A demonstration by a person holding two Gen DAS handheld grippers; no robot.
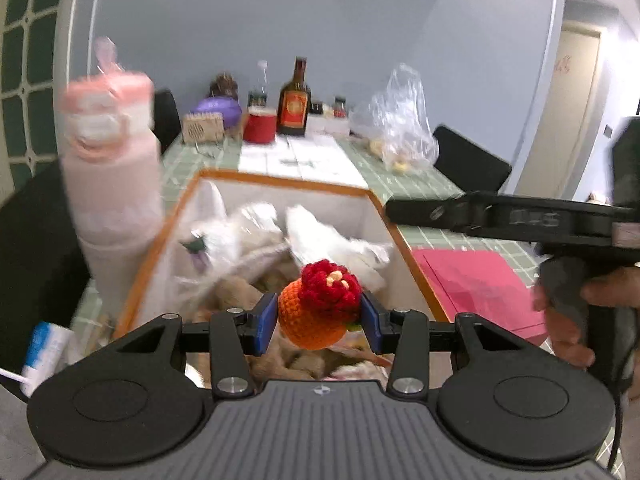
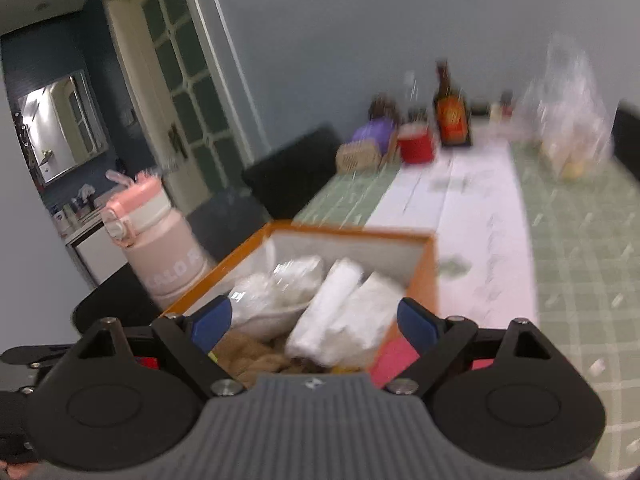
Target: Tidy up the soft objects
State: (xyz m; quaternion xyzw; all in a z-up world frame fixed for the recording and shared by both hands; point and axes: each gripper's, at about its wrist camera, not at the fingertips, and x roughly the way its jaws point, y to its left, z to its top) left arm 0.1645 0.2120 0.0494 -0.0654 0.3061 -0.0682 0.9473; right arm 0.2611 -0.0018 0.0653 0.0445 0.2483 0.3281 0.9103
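The left gripper has its blue fingers pressed on either side of a small crocheted toy, an orange ball topped with a red knitted flower. It hangs above the near end of the orange-rimmed box, which I take to be where the soft things are being gathered; the toy looks about ready to be let go into it. The box already holds white wrapped bundles and something tan and fuzzy at the near end, so the toy would land on a soft pile.

The right gripper has its fingers spread wide with nothing between them, poised over the near right corner of the same box. From the left view it reaches in from the right, a hand wrapped round its handle. I would guess it is free to fetch the next piece.

The surface wears a green checked cloth with white sheets down the middle. A pink flat piece lies just right of the box, and a pink flask stands at its left. At the far end are a brown bottle, a red tub, a purple thing and a clear plastic bag. Behind all that is a grey-blue wall, and a glazed door to the left.
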